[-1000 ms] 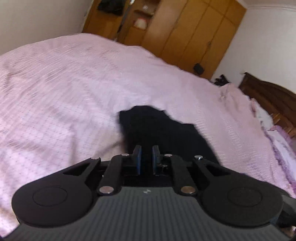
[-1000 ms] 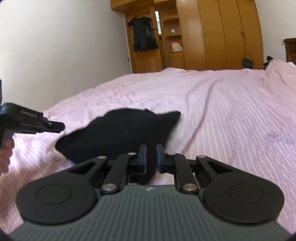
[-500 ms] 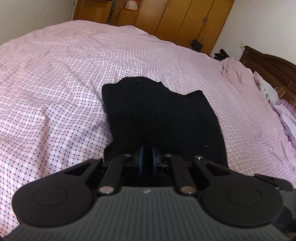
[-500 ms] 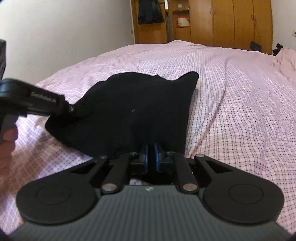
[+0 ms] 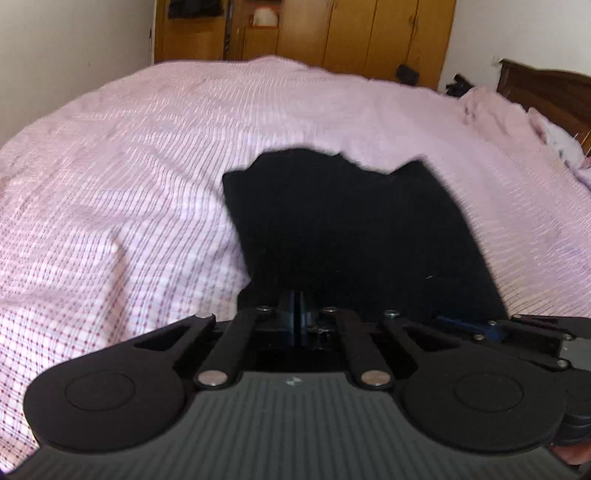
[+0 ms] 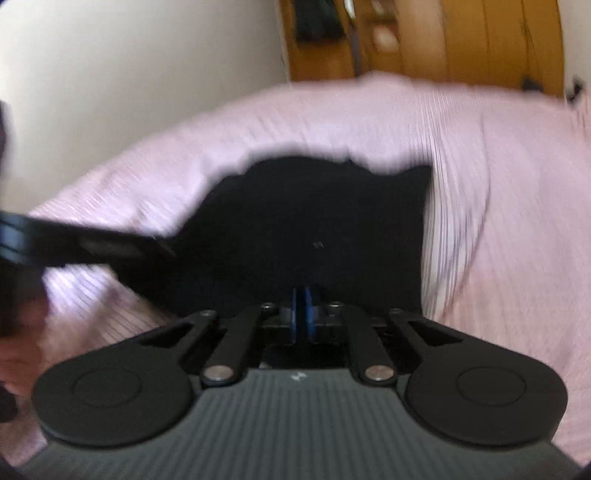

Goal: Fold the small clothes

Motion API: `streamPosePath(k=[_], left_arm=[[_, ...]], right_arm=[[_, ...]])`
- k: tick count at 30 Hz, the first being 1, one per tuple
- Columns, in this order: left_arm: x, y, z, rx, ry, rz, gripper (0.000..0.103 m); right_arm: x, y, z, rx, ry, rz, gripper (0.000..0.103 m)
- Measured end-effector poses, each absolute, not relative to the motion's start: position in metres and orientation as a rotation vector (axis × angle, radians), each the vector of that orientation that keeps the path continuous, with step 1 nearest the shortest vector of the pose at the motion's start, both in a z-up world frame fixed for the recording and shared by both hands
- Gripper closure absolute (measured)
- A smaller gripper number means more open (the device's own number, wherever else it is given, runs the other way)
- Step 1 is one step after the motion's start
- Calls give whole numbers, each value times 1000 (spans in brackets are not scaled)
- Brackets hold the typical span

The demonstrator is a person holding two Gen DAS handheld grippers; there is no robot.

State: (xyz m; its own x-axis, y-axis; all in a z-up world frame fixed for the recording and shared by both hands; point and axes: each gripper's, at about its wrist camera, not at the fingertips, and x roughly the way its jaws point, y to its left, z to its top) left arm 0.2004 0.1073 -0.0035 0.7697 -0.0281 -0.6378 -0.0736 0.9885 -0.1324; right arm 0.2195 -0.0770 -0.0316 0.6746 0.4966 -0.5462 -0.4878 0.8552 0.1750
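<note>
A wide bed under a pink, finely checked cotton bedspread (image 5: 122, 192) fills most of both views, running from the lower edges up to the middle of each frame. Behind it, along the top, stands a run of honey-coloured wooden wardrobe doors (image 5: 369, 33), with a plain white wall (image 6: 129, 74) at the upper left of the right wrist view. A dark brown wooden headboard (image 5: 546, 88) shows at the upper right of the left wrist view, with bunched pale bedding just below it.

A small black cloth garment (image 5: 354, 229) lies spread on the bedspread at the centre of both views, its far edge wavy with a notch, its near edge running down to the claws; the right wrist view is smeared, so its outline there is only rough.

The left claw (image 5: 297, 310), black with blue pads, sits at the lower middle of its own view with its jaws pressed together on the near edge of the black garment. In the right wrist view it reaches in from the left edge onto the garment's left corner. The right claw (image 6: 303, 310) is likewise clamped tight on the near edge of the cloth, and appears at the lower right of the left wrist view, low beside the garment's right corner.
</note>
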Motion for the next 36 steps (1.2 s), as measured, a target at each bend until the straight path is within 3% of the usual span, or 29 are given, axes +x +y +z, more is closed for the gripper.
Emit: streamPosePath(k=[6,11,12,13,14,15,16,17,26,33,36], left_arm=[[200,105,-3,-142,688,23,98],[187,116,20,-209,614,-45,97],[186,119,26,-225,601,-53,91],[185,122,30,-238,593,-56,74],[185,127,33,-255,587,-59,57],[185,132,34,-271,581,-63,21],[185,138,35,-280,568,-66,7],[183,142,37,-282,540,-58,0],[206,160,0,-412,710,-137,0],[215,169,-19,-510,788,-269,8],[224,175,-25,-577,832,-322,9]], right_arm=[[204,-69,-23,-84,546,543,103],[180,-93,-9,-43,392,571,94],[179,-100,-5,-17,370,578,88],[181,-104,-1,-5,373,578,60],[185,-109,2,7,395,572,19],[189,-114,5,29,414,564,4],[192,-121,7,63,413,559,0],[195,-129,7,87,405,555,0],[232,-165,-23,331,606,630,0],[255,-187,-46,681,700,784,0],[266,-182,-50,666,786,795,2]])
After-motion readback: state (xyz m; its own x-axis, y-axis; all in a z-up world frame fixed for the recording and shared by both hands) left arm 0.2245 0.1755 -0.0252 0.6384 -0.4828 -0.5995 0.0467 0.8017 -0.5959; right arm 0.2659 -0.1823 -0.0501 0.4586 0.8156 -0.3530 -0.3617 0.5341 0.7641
